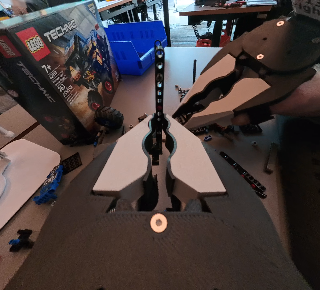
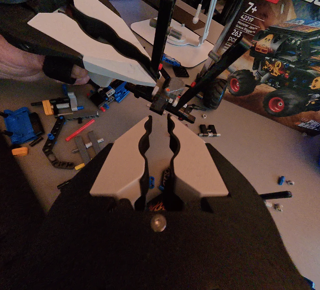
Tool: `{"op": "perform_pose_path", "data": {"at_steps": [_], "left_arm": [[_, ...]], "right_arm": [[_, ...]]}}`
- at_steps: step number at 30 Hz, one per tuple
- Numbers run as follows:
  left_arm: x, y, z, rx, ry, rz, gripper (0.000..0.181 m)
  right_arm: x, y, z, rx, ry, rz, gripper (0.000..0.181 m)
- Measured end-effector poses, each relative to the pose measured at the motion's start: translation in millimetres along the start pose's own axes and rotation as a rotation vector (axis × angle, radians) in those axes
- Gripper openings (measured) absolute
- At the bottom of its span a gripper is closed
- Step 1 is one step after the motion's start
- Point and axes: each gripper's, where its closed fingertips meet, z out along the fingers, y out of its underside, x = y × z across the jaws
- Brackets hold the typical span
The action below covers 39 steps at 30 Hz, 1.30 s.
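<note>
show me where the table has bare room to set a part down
Freest: the grey table right of the right gripper, below the box; only small pins and an axle at its edge. Crowded: the loose parts on the left, under the left gripper, which holds the black frame.

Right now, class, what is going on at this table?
A person works two handheld claws over a grey table strewn with small plastic building pieces. The left claw is shut on a long black holed beam of a partly built assembly. The right claw is open, hovering just before that assembly.
</note>
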Motion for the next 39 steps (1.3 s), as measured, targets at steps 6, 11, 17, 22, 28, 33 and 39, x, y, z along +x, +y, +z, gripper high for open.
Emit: {"op": "perform_pose_path", "data": {"at_steps": [6, 11, 17, 22, 28, 33, 39], "left_arm": [[10.7, -7.3, 1.9, 0.036, 0.016, 0.028, 0.005], [16.9, -11.9, 1.1, 0.065, 0.061, -0.044, 0.007], [33.5, -19.4, -5.3, 0.100, 0.208, -0.080, 0.015], [34.7, -33.3, -38.3, 0.142, 0.341, -0.036, 0.028], [3.4, -21.3, -31.4, 0.091, 0.343, -0.314, 0.050], [33.5, -23.7, -23.6, 0.089, 0.536, -0.503, 0.027], [30.4, -32.5, -21.2, 0.141, 0.493, -0.514, 0.023]], "right_arm": [[-6.4, -7.2, 4.7, 0.061, -0.098, 0.166, 0.031], [-7.4, -9.4, 8.0, 0.059, -0.074, 0.188, 0.023], [-2.9, -18.8, 2.3, 0.130, -0.090, 0.204, 0.020], [7.7, -33.9, -17.8, 0.243, -0.032, 0.081, 0.019], [-20.3, -41.7, -17.7, 0.247, -0.023, -0.201, 0.018], [-24.3, -46.2, -21.6, 0.270, 0.004, -0.277, 0.018], [-14.2, -53.4, -26.7, 0.336, -0.037, -0.077, 0.017]]}}
